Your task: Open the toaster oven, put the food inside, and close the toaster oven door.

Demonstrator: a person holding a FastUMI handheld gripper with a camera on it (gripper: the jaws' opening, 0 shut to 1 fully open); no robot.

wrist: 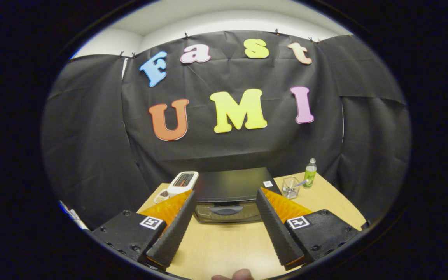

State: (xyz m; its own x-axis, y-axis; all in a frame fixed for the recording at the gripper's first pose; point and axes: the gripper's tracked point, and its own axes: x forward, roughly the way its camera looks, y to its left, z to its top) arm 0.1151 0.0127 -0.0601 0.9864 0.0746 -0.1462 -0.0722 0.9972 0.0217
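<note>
Toaster oven shut, straight ahead of your open gripper.

The toaster oven [230, 194] stands at the far part of the wooden table [224, 245], its door closed and facing you; the door handle [226, 210] runs crosswise, left to right, and lies just beyond and between the fingertips. Your gripper [226, 196] is held wide apart and holds nothing. I judge you must go forward and down so the fingers meet that handle across its long axis. Left of the oven is a white toaster [183, 182] with a small dish [162, 195], maybe the food; right is a glass [290, 187] and a green bottle [310, 173].
</note>
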